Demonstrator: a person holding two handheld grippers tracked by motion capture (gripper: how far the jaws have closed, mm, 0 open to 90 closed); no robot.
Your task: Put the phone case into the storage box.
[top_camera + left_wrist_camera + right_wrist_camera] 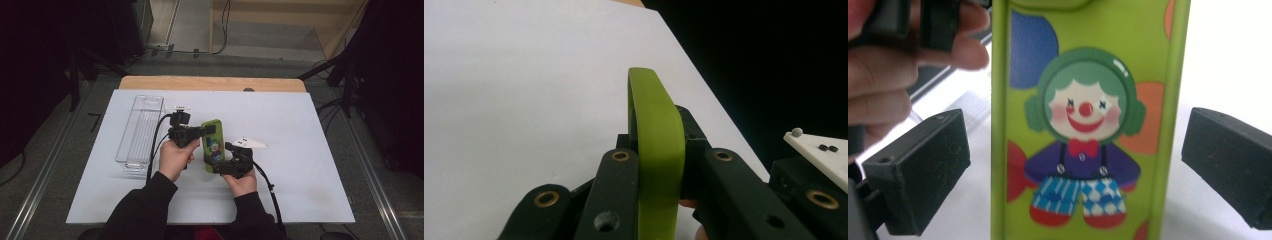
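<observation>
The green case (212, 145) sits right at the middle of the white table (300, 150), lifted between the two hands, its long side running near to far. The left gripper (207, 131) has it: in the left gripper view the two black jaws are clamped flat against both faces of the case (656, 150), and the rounded green edge rises straight up between them. That is a firm pinch, up near the far end of the case as the high view shows it.

Over to the right gripper (226, 159): its jaws stand wide apart, one on either side of the case, and neither pad touches it. In the right gripper view there is clear white table between each black pad and the green edges, so this one has let go. That view looks straight onto the case's printed face (1083, 125), a clown with green hair, a red nose, a red bow tie and blue chequered trousers, with blue, orange and red spots around it. The left hand (878, 75) shows at the upper left there, fingers curled around its gripper.

Well to the left, a clear tray (140, 131) lies on the table, long side running near to far, apart from both hands. The right gripper's cable (267, 187) trails back to the near edge.
</observation>
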